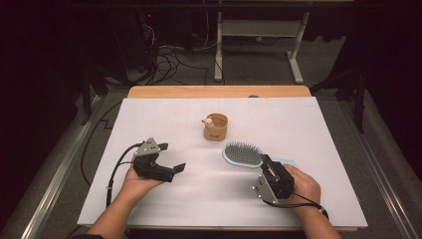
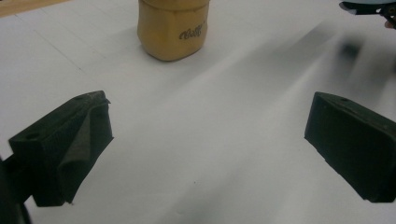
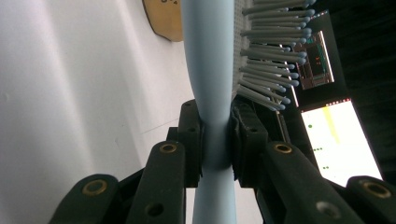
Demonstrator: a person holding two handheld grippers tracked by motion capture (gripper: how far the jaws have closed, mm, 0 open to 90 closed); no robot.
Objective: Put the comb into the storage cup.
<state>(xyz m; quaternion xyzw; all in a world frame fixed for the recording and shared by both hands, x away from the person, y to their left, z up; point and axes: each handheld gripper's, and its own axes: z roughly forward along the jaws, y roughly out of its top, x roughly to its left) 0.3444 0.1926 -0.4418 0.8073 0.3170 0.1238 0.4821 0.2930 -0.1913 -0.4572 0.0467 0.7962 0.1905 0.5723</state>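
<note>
High view: the white tabletop (image 1: 164,209) carries two things. A light blue hairbrush (image 1: 243,154) lies right of the middle, its bristled head towards the centre and its handle (image 1: 285,162) running towards the right edge. The right gripper (image 1: 268,167) is clenched on that handle near the head, held by the person's right hand (image 1: 298,186) not far from the near edge. A small tan cup (image 1: 215,126) stands beyond the brush, nearer the far edge and well apart from it. The left gripper (image 1: 170,159) sits in the left hand (image 1: 137,184) over the near left part of the tabletop, jaws spread wide with nothing between them. Bare white surface lies all around it: to the left edge, to the near edge, and forward to the cup. The strip between the two grippers is open too, as is the far right corner.

Left gripper view adds the cup's (image 2: 173,28) side close up, with dark script lettering on it, and bare tabletop between the two black jaws; the brush's rim (image 2: 366,7) peeks in at the top right corner.

Right gripper view shows the grasp itself: both jaws press the blue handle (image 3: 215,140) from either side, the bristles (image 3: 268,56) pointing right in that picture, and a lit screen (image 3: 336,140) beyond the tabletop.
</note>
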